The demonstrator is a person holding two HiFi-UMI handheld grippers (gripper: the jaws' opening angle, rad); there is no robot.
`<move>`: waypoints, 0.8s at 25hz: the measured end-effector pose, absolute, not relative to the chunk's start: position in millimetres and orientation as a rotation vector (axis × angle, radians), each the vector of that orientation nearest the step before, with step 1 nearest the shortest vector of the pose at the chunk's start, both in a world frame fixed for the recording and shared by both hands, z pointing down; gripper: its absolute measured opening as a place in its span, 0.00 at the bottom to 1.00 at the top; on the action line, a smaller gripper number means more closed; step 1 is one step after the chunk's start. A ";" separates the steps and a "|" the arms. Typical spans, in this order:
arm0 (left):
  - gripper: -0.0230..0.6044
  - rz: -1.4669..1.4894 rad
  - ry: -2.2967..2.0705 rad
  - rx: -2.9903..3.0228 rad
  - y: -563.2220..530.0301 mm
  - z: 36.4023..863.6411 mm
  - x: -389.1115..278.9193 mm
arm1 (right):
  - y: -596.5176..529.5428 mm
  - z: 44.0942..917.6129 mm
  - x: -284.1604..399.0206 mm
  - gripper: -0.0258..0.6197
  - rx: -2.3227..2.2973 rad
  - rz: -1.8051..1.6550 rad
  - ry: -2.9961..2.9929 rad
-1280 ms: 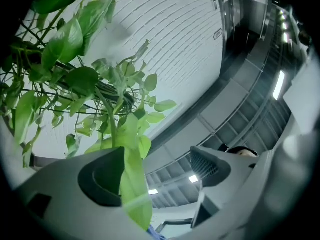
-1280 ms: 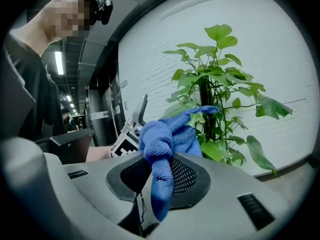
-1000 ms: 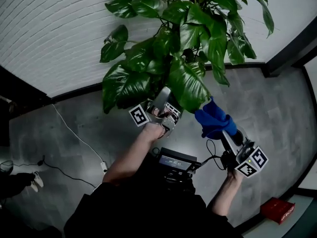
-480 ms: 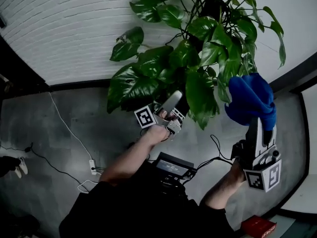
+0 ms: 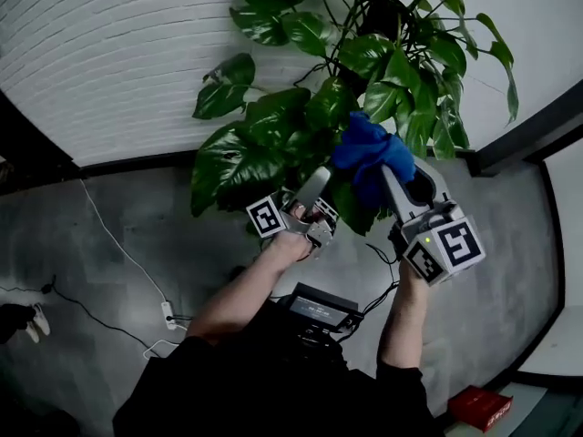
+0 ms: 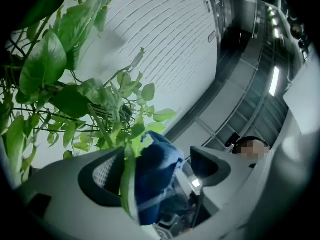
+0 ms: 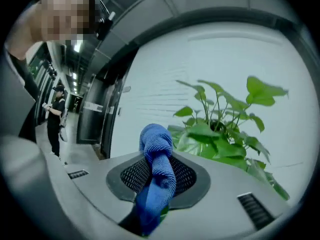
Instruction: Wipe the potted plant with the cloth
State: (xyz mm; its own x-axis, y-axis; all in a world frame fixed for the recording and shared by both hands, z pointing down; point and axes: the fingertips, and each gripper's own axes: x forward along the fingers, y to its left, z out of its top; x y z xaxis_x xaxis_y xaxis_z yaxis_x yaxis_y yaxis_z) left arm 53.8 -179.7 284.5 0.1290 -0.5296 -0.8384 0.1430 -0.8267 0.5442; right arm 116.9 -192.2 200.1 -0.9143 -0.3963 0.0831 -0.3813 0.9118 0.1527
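The potted plant (image 5: pixel 364 53) spreads large green leaves across the top of the head view. My left gripper (image 5: pixel 310 194) stands open under a low leaf (image 6: pixel 127 184). That leaf runs edge-on between its jaws, close to the left pad (image 6: pixel 107 176). My right gripper (image 5: pixel 390 178) is shut on the blue cloth (image 5: pixel 369 153). The bunched cloth presses against the leaves just right of the left gripper. In the left gripper view the cloth (image 6: pixel 157 169) sits behind the leaf. In the right gripper view the cloth (image 7: pixel 157 169) rises from the jaws, with the plant (image 7: pixel 220 129) beyond.
A white brick wall (image 5: pixel 109 53) stands behind the plant, above a grey floor (image 5: pixel 137 226). A white cable with a power strip (image 5: pixel 168 312) lies at the left. A red box (image 5: pixel 478 408) sits at the lower right. A person (image 7: pixel 54 119) stands far off in a corridor.
My right gripper has swung the cloth from the right inward and down onto the leaves beside the left gripper. The left gripper has stayed at the low leaf.
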 end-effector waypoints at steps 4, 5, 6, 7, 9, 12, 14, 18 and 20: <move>0.71 -1.729 -0.372 2.003 -172.9 272.9 57.3 | -224.2 240.3 83.6 0.20 0.602 -0.184 -2.834; 0.71 -1.724 -0.375 2.021 -171.9 271.1 57.6 | -226.8 252.5 75.4 0.20 0.571 -0.175 -2.794; 0.71 -1.720 -0.380 2.030 -170.6 270.7 57.4 | -226.3 264.6 69.0 0.20 0.537 -0.154 -2.765; 0.71 -1.716 -0.385 2.032 -168.9 271.4 56.9 | -223.5 274.2 65.6 0.20 0.509 -0.130 -2.749; 0.71 -1.704 -0.392 2.032 -165.5 274.1 56.3 | -215.2 282.6 66.9 0.20 0.486 -0.092 -2.750; 0.71 -1.705 -0.399 2.027 -164.1 275.2 53.8 | -201.3 283.3 73.9 0.20 0.461 -0.083 -2.770; 0.71 -1.713 -0.405 2.017 -164.0 275.5 51.3 | -189.9 286.3 77.5 0.20 0.426 -0.072 -2.784; 0.71 -1.712 -0.419 2.007 -164.3 277.0 52.0 | -166.2 302.3 87.0 0.20 0.338 -0.041 -2.774; 0.71 -1.710 -0.424 2.003 -165.0 278.0 53.8 | -155.7 309.5 95.7 0.20 0.295 -0.017 -2.765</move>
State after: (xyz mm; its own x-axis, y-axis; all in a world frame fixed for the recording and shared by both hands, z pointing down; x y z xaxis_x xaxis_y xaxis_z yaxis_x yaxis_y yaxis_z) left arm 53.8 -165.0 278.0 0.1754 -0.5181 -0.8371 0.0667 -0.8421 0.5352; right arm 95.7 -155.7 309.5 -0.9138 -0.2067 0.3496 -0.2023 0.9781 0.0493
